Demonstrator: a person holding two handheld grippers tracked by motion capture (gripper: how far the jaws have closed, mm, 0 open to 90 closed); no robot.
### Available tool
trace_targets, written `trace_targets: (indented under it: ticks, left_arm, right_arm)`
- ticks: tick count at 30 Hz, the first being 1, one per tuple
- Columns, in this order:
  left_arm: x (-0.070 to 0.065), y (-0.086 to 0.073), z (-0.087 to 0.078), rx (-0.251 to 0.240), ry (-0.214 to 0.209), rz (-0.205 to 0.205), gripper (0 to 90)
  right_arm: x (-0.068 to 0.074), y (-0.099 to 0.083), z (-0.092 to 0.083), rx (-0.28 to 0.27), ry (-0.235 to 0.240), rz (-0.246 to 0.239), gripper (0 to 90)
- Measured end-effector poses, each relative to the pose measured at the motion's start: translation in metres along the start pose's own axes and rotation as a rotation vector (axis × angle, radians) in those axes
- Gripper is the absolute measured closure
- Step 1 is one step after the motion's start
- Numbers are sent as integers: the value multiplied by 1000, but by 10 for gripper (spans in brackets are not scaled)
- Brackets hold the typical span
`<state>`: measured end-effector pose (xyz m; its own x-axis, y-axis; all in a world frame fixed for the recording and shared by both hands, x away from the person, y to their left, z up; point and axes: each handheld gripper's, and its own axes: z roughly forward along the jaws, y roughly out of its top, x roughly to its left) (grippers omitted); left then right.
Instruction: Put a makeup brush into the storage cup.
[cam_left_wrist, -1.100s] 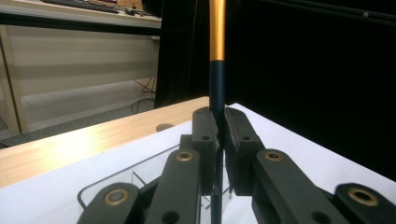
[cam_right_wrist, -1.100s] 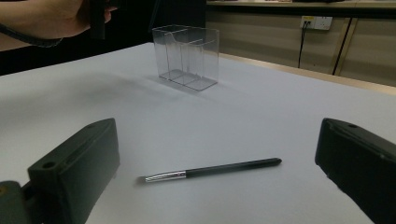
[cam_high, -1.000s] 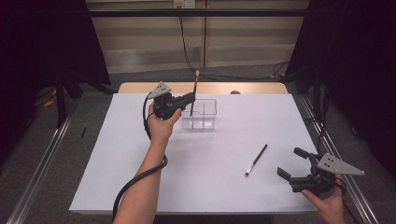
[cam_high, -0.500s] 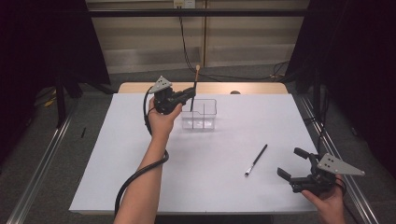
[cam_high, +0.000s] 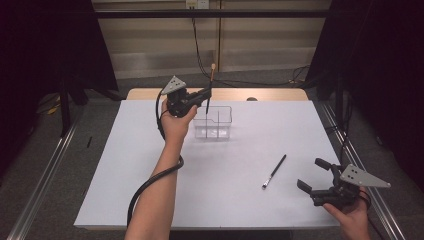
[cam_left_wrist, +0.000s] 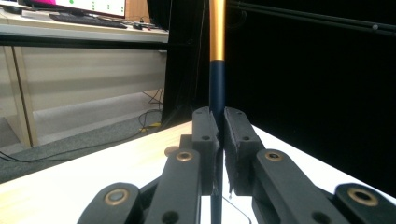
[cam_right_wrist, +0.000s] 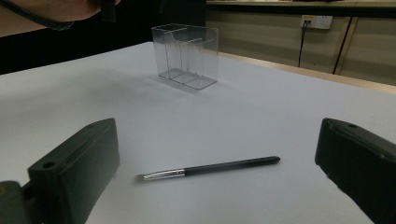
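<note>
My left gripper (cam_high: 206, 98) is shut on a slim brush (cam_high: 210, 82), which it holds nearly upright over the back left of a clear divided container (cam_high: 214, 131). The brush's lower tip hangs about level with the container's rim. In the left gripper view the two pads pinch the brush's dark blue handle (cam_left_wrist: 217, 88), just below its gold band. My right gripper (cam_high: 311, 174) stands open and low at the table's near right corner. A black brush with a silver ferrule (cam_high: 275, 171) lies flat on the white table to its left. In the right gripper view that black brush (cam_right_wrist: 210, 168) lies between and beyond the wide-apart jaws, untouched, and the container (cam_right_wrist: 187, 56) stands farther back.
The white table top (cam_high: 125, 175) ends in a wooden strip (cam_high: 270, 94) at the back. A black cable (cam_high: 150, 182) trails along the left forearm. Dark frames and curtains flank both sides, and metal rails run along the floor.
The left gripper has risen slightly with the brush, whose lower end has moved up from inside the container to its rim. The right gripper and the black brush stayed still.
</note>
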<state>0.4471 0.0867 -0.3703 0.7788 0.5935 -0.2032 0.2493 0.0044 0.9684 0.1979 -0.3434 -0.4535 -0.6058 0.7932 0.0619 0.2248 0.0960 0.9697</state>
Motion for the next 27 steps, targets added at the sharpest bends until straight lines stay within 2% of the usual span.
trace_targets:
  ticks: [14,27]
  left_arm:
    - [3,12,4,-29,18,10,837]
    - [2,6,13,-25,21,18,837]
  right_arm:
    - [0,0,0,-3,1,5,0]
    - [-1,-1,-2,-4,-4,7,0]
